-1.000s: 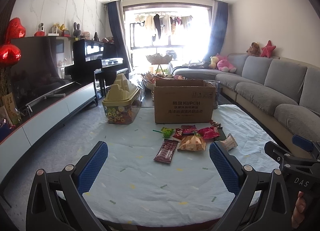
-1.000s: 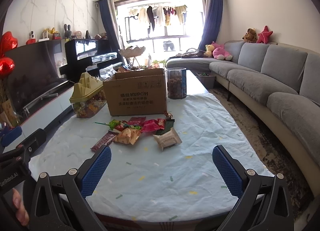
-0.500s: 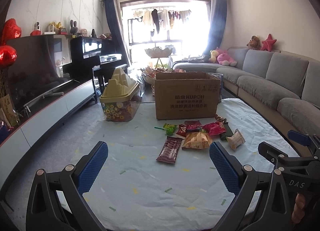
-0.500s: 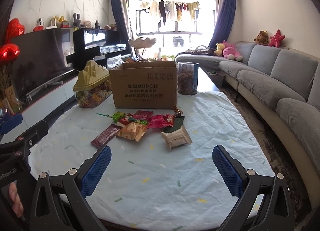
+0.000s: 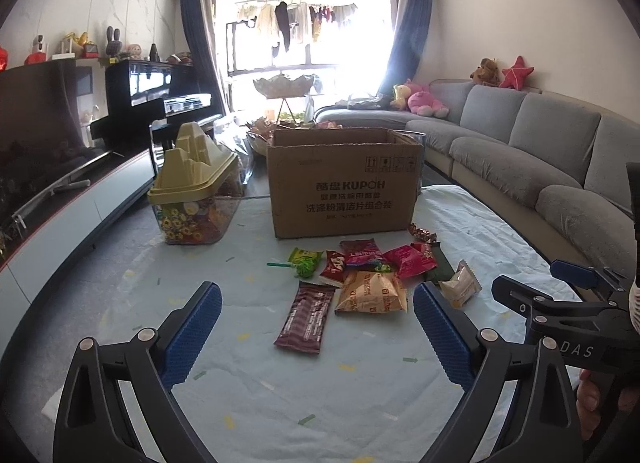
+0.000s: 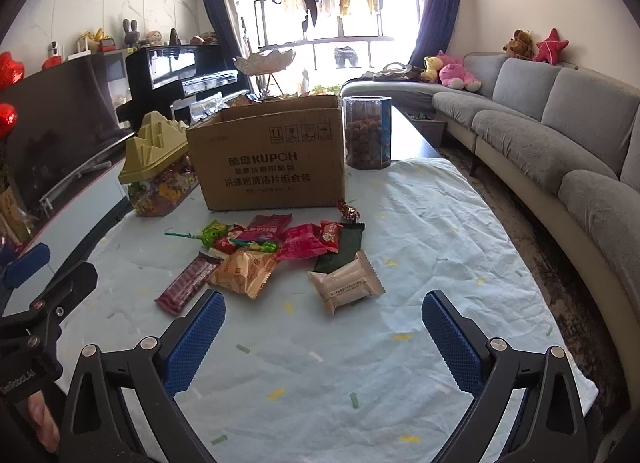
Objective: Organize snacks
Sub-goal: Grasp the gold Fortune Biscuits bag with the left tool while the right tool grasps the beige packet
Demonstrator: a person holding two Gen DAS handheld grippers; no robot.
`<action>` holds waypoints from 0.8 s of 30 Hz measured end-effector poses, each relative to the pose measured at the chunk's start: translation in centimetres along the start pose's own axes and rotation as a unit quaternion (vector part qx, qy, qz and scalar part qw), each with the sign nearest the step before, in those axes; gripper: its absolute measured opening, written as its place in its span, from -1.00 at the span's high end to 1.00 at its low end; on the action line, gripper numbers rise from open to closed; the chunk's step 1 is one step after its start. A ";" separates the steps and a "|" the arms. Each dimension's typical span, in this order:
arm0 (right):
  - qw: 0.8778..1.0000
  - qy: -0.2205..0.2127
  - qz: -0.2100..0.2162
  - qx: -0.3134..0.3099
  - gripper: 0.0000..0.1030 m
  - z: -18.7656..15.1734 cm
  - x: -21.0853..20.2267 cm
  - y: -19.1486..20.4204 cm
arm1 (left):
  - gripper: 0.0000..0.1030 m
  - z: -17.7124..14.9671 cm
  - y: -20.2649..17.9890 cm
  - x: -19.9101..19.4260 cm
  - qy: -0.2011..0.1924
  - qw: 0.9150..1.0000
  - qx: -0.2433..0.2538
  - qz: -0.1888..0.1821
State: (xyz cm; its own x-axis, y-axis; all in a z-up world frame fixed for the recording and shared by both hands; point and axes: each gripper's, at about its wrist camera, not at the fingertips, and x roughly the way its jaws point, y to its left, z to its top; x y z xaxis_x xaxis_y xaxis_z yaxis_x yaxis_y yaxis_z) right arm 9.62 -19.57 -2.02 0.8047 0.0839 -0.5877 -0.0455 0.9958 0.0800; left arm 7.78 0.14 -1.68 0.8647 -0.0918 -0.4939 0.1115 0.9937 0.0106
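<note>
Several snack packets lie in a loose pile on the pale blue tablecloth in front of an open cardboard box (image 5: 344, 187) (image 6: 272, 159). Nearest are a dark red bar (image 5: 306, 315) (image 6: 188, 283), an orange bag (image 5: 372, 293) (image 6: 244, 271) and a beige packet (image 5: 460, 289) (image 6: 346, 283). Pink and red packets (image 5: 408, 259) (image 6: 300, 245) and a green lollipop (image 5: 304, 263) lie behind. My left gripper (image 5: 316, 335) is open and empty, just short of the bar. My right gripper (image 6: 322, 343) is open and empty, just short of the beige packet.
A clear candy tub with a yellow-green lid (image 5: 196, 199) (image 6: 156, 175) stands left of the box. A clear jar of brown snacks (image 6: 368, 133) stands to its right. A grey sofa (image 6: 560, 151) runs along the right, a TV cabinet (image 5: 60, 231) along the left.
Both grippers have moved forward over the table toward the snack pile, which now looks larger and closer. Both stay open. Nothing on the table has moved.
</note>
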 end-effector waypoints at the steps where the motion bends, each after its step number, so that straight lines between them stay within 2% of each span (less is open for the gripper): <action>1: 1.000 0.002 -0.001 0.003 -0.93 0.1 0.3 -0.1 | -0.88 0.2 -0.2 0.6 0.003 1.000 0.001 -0.007; 16: 0.993 0.075 0.005 0.091 -0.64 1.0 7.6 -3.0 | -0.70 0.9 -1.6 10.6 0.084 0.993 0.001 -0.080; 21: 0.988 0.098 0.014 0.120 -0.56 1.0 9.8 -3.7 | -0.67 0.6 -2.2 13.1 0.106 0.990 0.004 -0.088; 24: 0.986 0.107 0.017 0.128 -0.50 0.7 10.8 -3.9 | -0.54 0.3 -2.3 14.3 0.120 0.989 0.002 -0.089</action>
State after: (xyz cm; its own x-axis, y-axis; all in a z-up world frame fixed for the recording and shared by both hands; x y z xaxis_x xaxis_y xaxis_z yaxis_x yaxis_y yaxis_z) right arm 18.92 -22.60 -8.11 0.6602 0.1507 -0.7358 0.1031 0.9522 0.2876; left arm 20.05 -3.44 -8.52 0.6893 -0.2475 -0.6809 0.2545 0.9627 -0.0923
